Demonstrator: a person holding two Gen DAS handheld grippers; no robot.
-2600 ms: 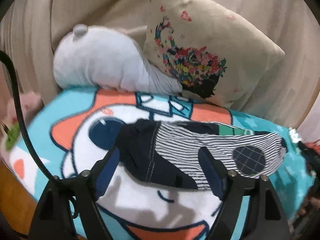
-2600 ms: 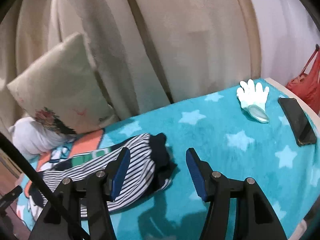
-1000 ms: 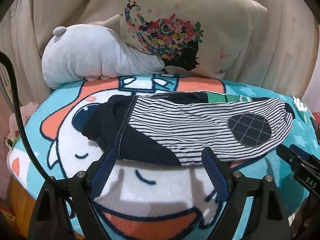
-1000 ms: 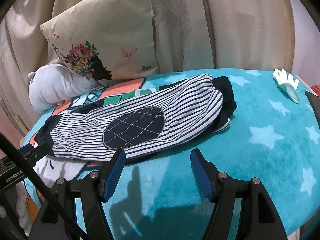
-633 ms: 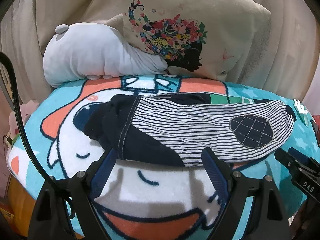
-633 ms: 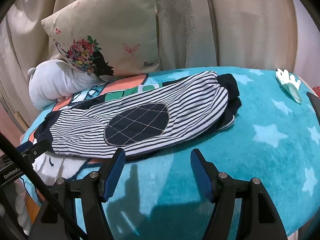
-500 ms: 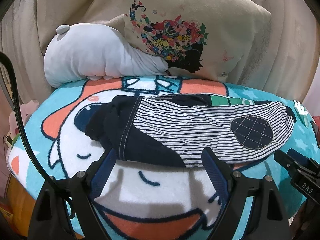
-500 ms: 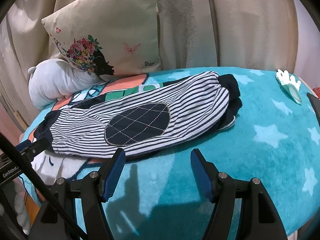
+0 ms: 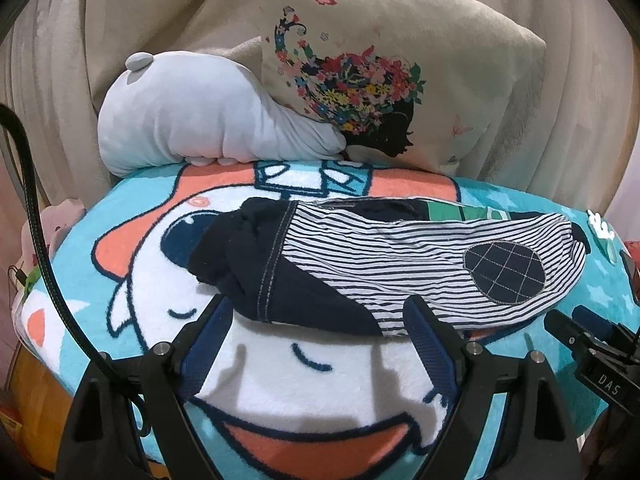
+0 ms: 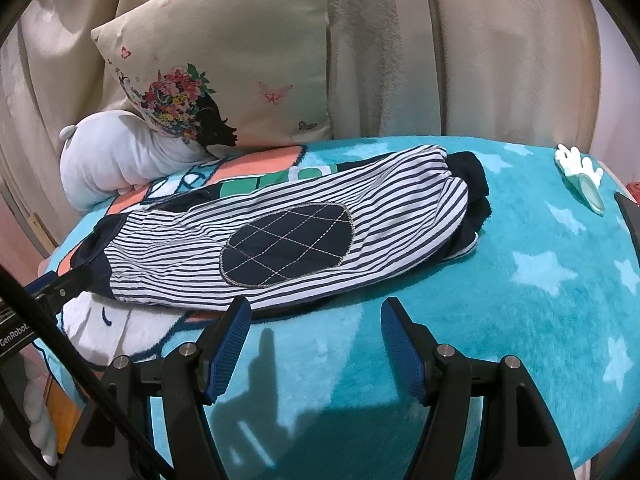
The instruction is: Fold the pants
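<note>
- Here the pants (image 9: 400, 264) lie lengthwise on the blanket (image 9: 304, 392), navy waistband left, striped leg right.
- The left gripper (image 9: 316, 324) hovers just near of the waistband, jaws wide, holding nothing.
- The right gripper (image 10: 316, 320) hovers near the leg's near edge, also wide and empty.
- A pillow (image 10: 240, 72) stands far behind.

The left wrist camera looks down over its open blue-padded fingers (image 9: 430, 340) at the waistband end of the navy-and-white striped pants (image 9: 400, 256). The right wrist camera views the cuff end closely. Both views share the quilted navy knee patch (image 10: 286, 246) and the beige flower-print cushion (image 9: 400, 72).
</note>
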